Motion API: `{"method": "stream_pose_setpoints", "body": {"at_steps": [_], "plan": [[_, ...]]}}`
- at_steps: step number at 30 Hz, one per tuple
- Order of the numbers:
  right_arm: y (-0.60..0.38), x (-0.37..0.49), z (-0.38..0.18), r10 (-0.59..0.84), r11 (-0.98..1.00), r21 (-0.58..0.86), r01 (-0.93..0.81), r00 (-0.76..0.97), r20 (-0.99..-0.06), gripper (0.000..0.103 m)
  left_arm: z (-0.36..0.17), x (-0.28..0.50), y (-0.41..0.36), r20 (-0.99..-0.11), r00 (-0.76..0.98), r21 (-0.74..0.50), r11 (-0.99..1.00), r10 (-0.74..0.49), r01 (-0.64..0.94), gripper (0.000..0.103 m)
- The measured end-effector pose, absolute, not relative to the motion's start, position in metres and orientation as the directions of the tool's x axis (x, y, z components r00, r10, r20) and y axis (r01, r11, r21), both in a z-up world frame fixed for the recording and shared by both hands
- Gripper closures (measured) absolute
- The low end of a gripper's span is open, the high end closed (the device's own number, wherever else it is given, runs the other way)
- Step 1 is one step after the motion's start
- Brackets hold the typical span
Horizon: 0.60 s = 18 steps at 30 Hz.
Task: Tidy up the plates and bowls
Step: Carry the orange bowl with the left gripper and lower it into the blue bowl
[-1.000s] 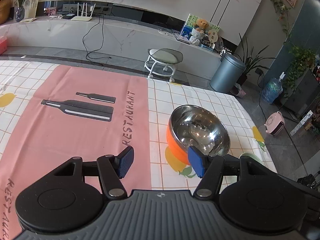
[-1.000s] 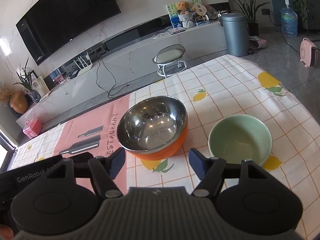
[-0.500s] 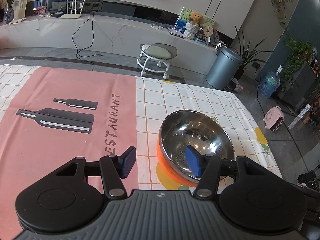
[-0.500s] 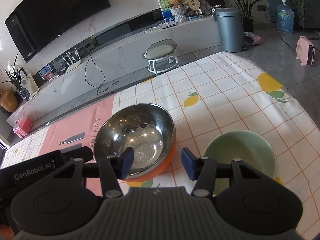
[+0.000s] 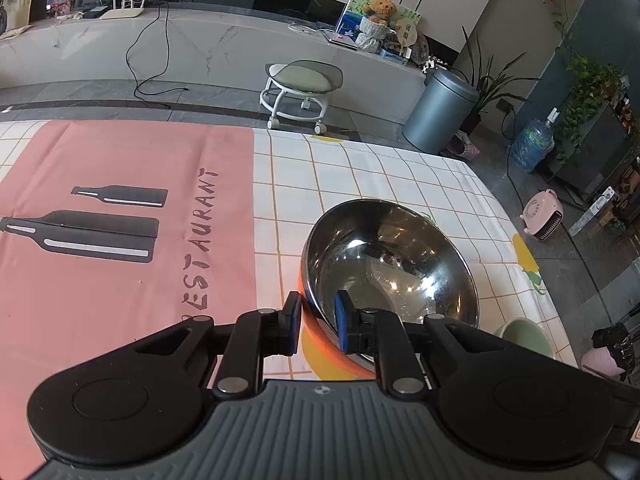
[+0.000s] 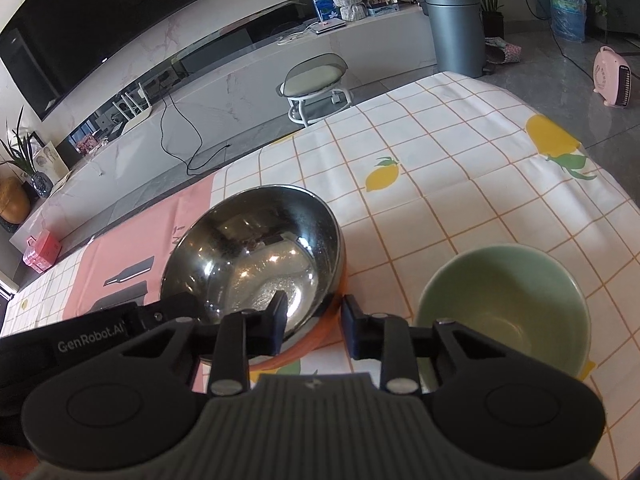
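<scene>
A steel bowl with an orange outside [image 5: 390,268] stands on the tablecloth; it also shows in the right wrist view [image 6: 256,256]. My left gripper [image 5: 318,326] straddles its near left rim, one pad outside and one inside, jaws narrowed onto the wall. My right gripper [image 6: 312,322] straddles its near right rim, left pad inside, right pad outside, with a small gap still showing. A pale green bowl [image 6: 506,310] stands empty to the right of the steel bowl; its rim shows in the left wrist view [image 5: 524,330].
A checked tablecloth with lemon prints [image 6: 460,184] covers the table, with a pink "RESTAURANT" mat [image 5: 120,240] on the left. The table's right edge [image 5: 532,264] runs close behind the bowls. A stool [image 5: 302,84] and bin [image 5: 438,110] stand on the floor beyond.
Both grippers have moved forward onto the steel bowl's rim and narrowed their jaws around it. The left gripper has closed the most.
</scene>
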State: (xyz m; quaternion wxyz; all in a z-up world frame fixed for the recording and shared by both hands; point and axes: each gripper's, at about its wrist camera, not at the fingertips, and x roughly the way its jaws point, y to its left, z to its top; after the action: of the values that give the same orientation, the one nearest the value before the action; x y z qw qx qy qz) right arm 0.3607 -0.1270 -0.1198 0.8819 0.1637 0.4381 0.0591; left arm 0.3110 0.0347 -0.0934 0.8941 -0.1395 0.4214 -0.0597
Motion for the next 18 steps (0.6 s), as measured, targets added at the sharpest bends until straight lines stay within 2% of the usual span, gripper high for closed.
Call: {"method": "stream_pose_setpoints", "body": {"at_steps": [5,18], "plan": [[-0.129,0.352,-0.114,0.248,0.930,0.362,0.063,0.619,-0.745,0.081,-0.085,0.298,0.038,-0.739,0.637,-0.299,0.954,-0.218,-0.020,0.084],[-0.124,0.282,-0.078,0.318,0.901,0.433,0.033,0.627,-0.711,0.083,-0.036,0.222,0.056,-0.687,0.701,-0.331,0.941,-0.193,-0.065,0.084]]}}
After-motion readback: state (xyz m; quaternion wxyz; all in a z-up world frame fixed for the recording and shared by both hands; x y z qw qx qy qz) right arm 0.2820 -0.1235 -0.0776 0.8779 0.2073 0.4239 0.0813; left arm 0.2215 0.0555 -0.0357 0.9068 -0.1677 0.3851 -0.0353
